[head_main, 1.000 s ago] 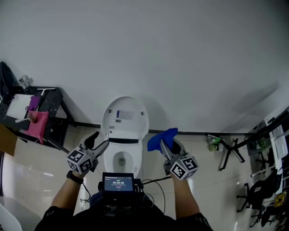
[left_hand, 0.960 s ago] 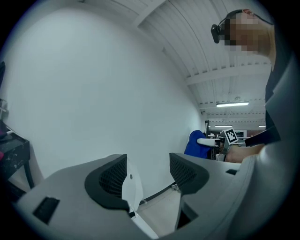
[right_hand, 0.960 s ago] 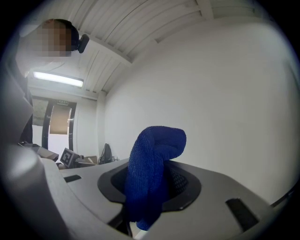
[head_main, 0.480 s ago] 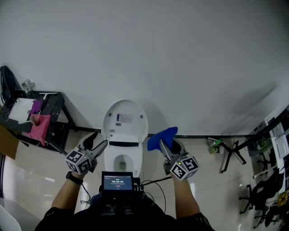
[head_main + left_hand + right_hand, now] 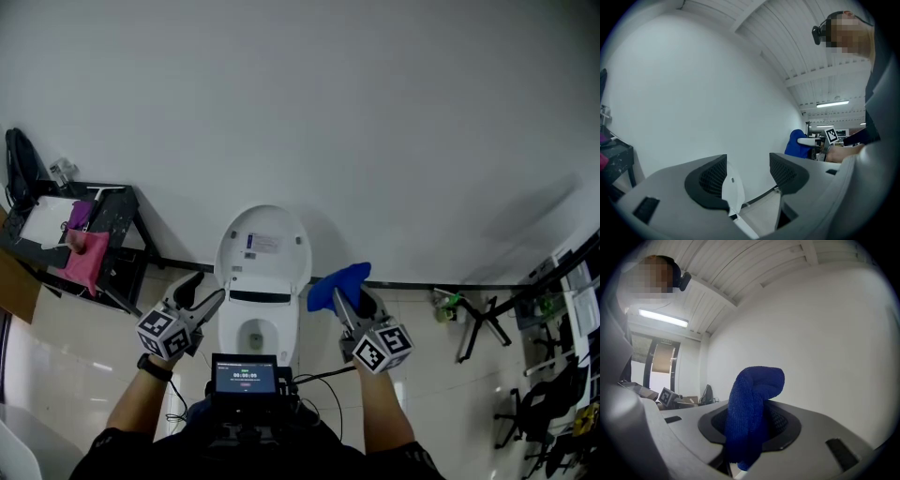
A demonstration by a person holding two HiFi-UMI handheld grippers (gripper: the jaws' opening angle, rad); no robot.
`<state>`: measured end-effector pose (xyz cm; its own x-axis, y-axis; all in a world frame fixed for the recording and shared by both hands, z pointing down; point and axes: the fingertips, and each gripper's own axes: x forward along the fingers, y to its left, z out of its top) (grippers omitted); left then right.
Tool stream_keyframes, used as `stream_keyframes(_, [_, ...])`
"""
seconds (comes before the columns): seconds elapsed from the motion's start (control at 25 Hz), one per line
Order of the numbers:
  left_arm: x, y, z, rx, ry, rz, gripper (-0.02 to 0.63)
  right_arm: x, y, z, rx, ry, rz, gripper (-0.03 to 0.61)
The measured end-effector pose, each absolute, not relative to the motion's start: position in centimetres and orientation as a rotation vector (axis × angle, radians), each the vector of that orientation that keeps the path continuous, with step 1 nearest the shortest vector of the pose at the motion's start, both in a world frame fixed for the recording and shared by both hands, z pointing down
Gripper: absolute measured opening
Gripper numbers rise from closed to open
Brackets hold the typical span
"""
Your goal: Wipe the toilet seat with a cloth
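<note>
Two grippers, near-identical to a second ago; only the head view has drifted, nudging the toilet [image 5: 263, 246] and the rack slightly in frame.

- Nearest: small screen [image 5: 246, 377], lit, covering the front of the bowl.
- Left gripper [image 5: 203, 294]: jaws apart, nothing between them, just left of the toilet.
- Right gripper [image 5: 349, 305]: clenched on the blue cloth [image 5: 336, 283], which sticks up past the jaws and folds over. Cloth is right of the toilet, clear of it.
- Toilet seat [image 5: 279, 330]: lid up, bowl only partly visible.
- Far left: black rack [image 5: 114, 208], pink cloth [image 5: 80, 258] hanging off it; other contents too small to tell.
</note>
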<state>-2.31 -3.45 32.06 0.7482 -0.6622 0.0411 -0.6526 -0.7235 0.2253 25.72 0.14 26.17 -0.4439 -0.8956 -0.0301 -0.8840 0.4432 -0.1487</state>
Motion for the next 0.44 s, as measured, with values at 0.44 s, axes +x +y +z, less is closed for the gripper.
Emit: stream_keyframes(0.44, [-2.80,-3.28,32.33,2.723,-1.046,-0.062,0.278,24.78,0.54,26.35,-1.582,2.607,-0.148,0.144])
